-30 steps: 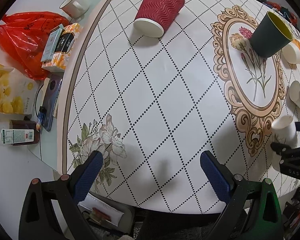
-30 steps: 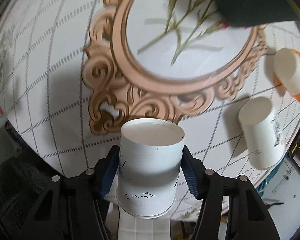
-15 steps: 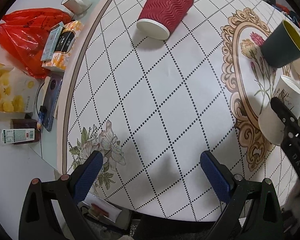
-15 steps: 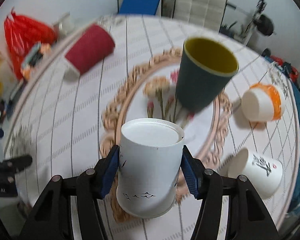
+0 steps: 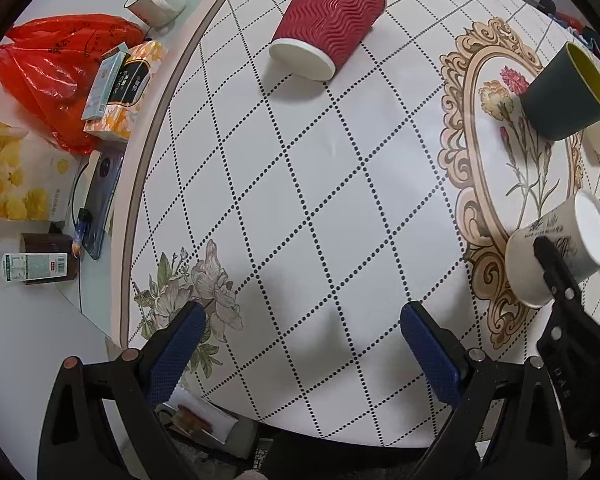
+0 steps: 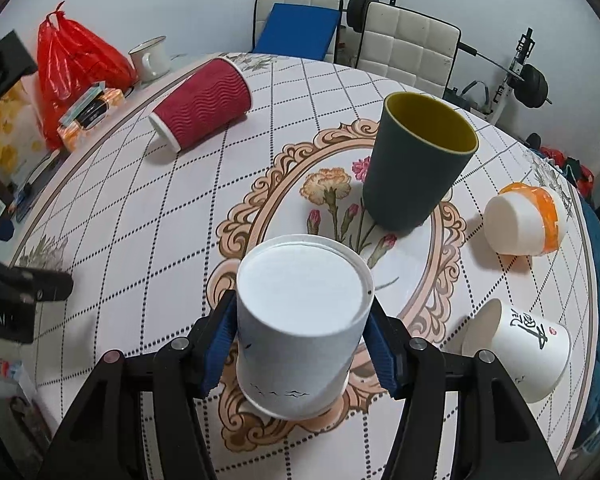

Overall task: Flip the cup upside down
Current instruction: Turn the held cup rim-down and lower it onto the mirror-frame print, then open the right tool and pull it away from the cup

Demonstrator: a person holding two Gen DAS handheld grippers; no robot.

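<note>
Two grippers are ours to work with, and we take the scene from left to right. At the far left edge of the table [image 6: 112,184] we see a red plastic bag [image 6: 76,60] with a white mug [image 6: 152,58] behind it and small boxes [image 6: 90,114] stacked beside it. Our left gripper [image 5: 300,344] hovers over the bare checked cloth with its blue pads spread wide and nothing between them. Further in, a red ribbed cup [image 6: 202,104] lies on its side, mouth toward the table edge. At the middle, our right gripper [image 6: 300,344] clamps a white paper cup [image 6: 300,320] by its sides; the cup's closed base faces up toward the camera and its rim points down, near the ornate frame printed on the cloth. Whether the rim touches the cloth we cannot tell. Just behind it, a dark green cup [image 6: 414,168] with a yellow inside stands upright on the printed flowers. To the right, an orange-banded white cup [image 6: 524,220] lies on its side, and nearer us another white cup [image 6: 528,356] with black characters also lies on its side, well apart from the one we hold.
</note>
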